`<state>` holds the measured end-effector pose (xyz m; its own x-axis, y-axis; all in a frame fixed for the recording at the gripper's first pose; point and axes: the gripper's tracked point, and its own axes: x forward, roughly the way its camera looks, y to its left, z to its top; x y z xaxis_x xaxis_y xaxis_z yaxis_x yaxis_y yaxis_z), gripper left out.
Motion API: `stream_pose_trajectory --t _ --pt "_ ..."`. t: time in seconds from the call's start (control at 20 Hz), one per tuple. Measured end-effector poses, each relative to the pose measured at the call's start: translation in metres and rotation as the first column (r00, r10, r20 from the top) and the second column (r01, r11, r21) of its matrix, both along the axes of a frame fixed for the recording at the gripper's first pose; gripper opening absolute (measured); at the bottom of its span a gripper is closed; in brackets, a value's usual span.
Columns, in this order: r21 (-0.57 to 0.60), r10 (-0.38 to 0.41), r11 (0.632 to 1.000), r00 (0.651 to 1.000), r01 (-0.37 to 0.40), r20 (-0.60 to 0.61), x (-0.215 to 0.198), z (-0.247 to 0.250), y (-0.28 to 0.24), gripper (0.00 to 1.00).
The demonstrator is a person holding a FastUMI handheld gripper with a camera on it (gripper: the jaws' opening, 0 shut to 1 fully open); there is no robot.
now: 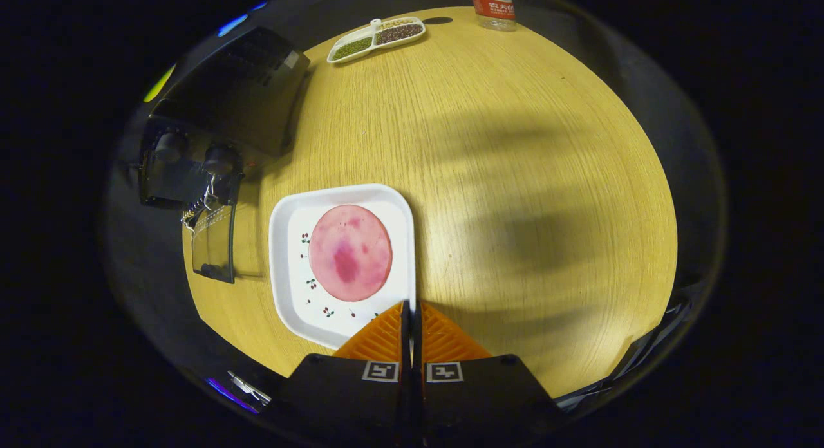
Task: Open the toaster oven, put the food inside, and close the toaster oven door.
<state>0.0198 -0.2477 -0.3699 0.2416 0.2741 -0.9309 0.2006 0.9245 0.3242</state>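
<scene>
Gripper: bottom centre of the frame, fingers pressed together tip to tip, nothing between them. The tips lie over the near right edge of the tray; whether they touch it cannot be told.

Tray: white, square with rounded corners and a raised rim, small cherry prints on its floor. Sits left of centre in the lower half of the frame, its right rim running up from the fingertips.

Food: flat round pink slice with a darker blotch, lying inside the tray, up and left of the fingertips, clear of the rim on all sides.

Toaster oven: black, upper left of the frame, at the table's left edge. Two knobs show on its near panel. Its glass door hangs open and down, just left of the tray with a strip of bare wood between them.

Table: pale wood grain. A wide bare stretch runs across the centre and right of the frame, crossed by soft shadows.

Divided dish: white, holding green and dark grains, top centre near the far table edge.

Bottle: clear with a red label, top right of centre, at the far edge.
</scene>
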Motion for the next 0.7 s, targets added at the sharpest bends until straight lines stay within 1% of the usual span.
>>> stream_pose_trajectory --t 0.05,0.15,0.3,0.45,0.7 --pt "0.016 -0.019 1.0 1.0 0.019 -0.002 -0.002 0.0 0.003 0.02" --pt "0.037 -0.032 0.999 0.999 0.033 -0.007 -0.008 -0.001 0.006 0.02" --pt "0.055 -0.078 0.996 0.997 0.077 0.02 -0.018 0.007 0.004 0.02" --pt "0.088 -0.138 0.987 0.989 0.133 0.053 -0.027 0.019 0.007 0.02" --pt "0.134 -0.212 0.971 0.972 0.198 0.099 -0.043 0.035 0.023 0.02"
